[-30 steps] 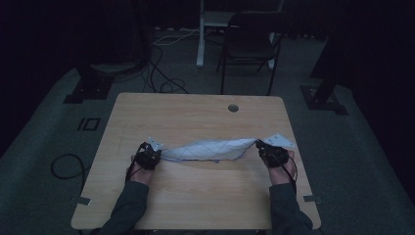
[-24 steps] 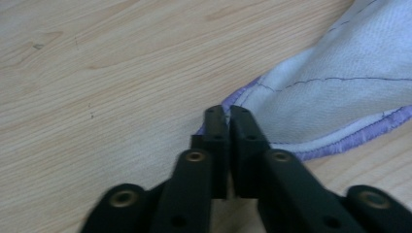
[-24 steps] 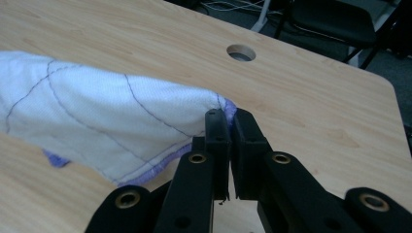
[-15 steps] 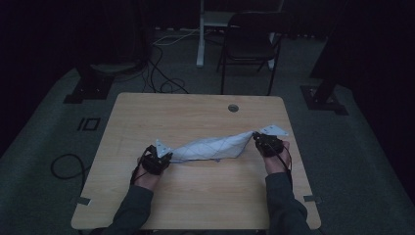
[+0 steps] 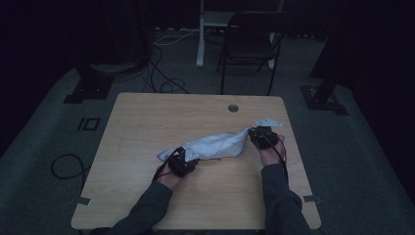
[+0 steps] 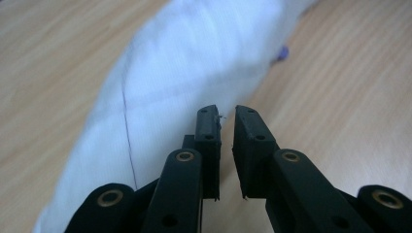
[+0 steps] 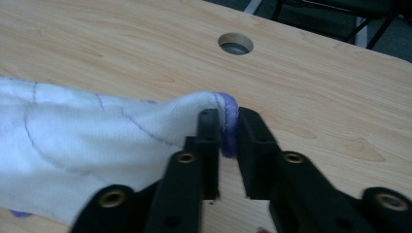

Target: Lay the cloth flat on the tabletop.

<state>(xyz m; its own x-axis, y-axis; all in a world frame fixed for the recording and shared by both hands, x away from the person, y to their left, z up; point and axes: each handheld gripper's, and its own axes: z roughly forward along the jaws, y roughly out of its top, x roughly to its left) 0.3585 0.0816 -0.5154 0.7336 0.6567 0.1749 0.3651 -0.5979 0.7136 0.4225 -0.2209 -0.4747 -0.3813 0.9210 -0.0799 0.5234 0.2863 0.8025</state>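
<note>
The wooden table point(image 5: 147, 122) carries a white cloth point(image 5: 215, 145) stretched diagonally across its middle, gathered rather than folded flat, so any folding looks barely begun. The right gripper point(image 7: 227, 127) pinches its purple-edged far-right corner. The left gripper point(image 6: 226, 121) has its jaws nearly closed at the near-left end; cloth between them is unclear.

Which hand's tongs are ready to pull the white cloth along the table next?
Probably the right. The right tongs pinch the purple-stitched edge of the white cloth. The left tongs show a narrow gap with nothing clearly gripped; the cloth lies just beyond them.
</note>
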